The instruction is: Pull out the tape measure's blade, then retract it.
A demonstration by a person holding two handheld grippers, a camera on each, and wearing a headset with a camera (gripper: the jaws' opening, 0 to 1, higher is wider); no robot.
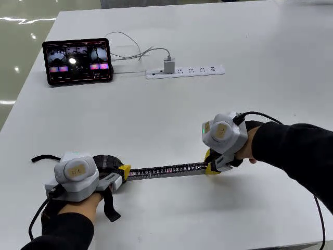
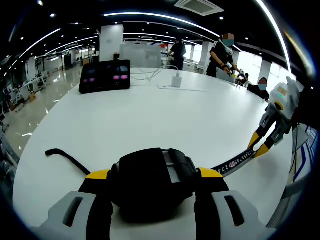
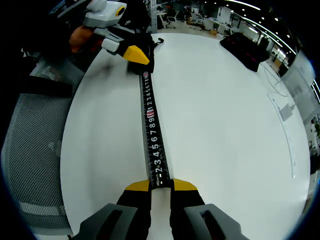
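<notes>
The left gripper (image 2: 154, 174) fingers (image 2: 210, 173) clamp the one tape measure case (image 2: 150, 192); right gripper (image 3: 161, 186) fingers pinch its blade (image 3: 151, 125).

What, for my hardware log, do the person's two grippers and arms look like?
Left gripper and right gripper match: rounded light-grey housings, tan square labels on top, dark jaws with yellow tips, black cables trailing. Black long sleeves cover both arms.

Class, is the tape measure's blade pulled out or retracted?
Pulled out: the blade stretches from the case in the left gripper to the right gripper, which pinches its tip.
</notes>
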